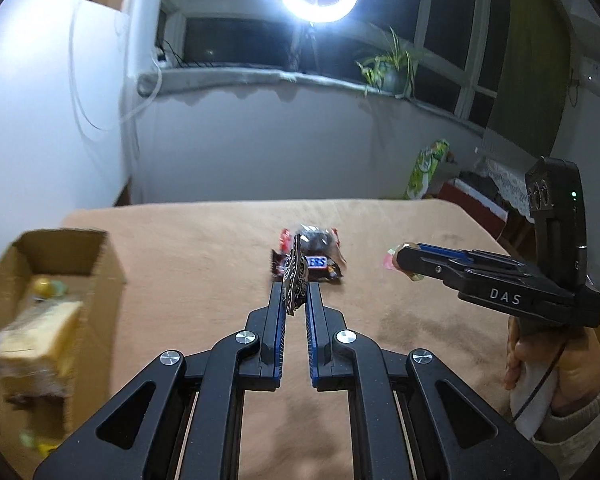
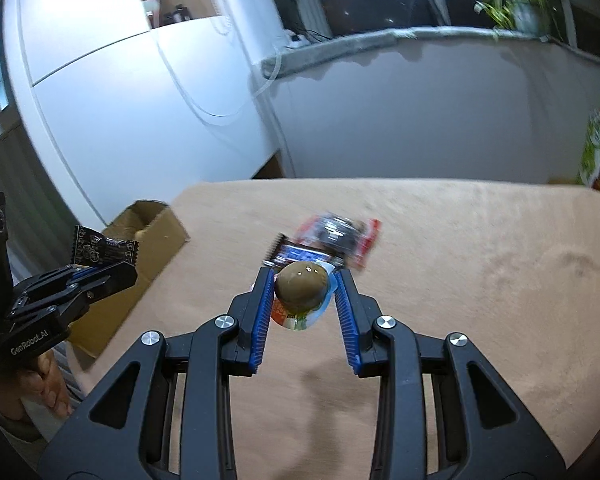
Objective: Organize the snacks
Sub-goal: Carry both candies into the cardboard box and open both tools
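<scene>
Left gripper (image 1: 296, 288) nearly closed, clamping thin black snack packet (image 1: 296, 280) edge-on. Right gripper (image 2: 305, 292) partly open, 2 fingers (image 2: 260, 312) gripping brown jelly cup (image 2: 302, 288).

Two black two-finger grippers — the left (image 1: 296, 280), the right (image 2: 304, 292); one open brown cardboard box (image 1: 100, 256); two wrapped snacks lying on one tan table (image 1: 400, 220) — a Snickers bar (image 1: 320, 264) and a clear red-edged packet (image 1: 320, 238).
</scene>
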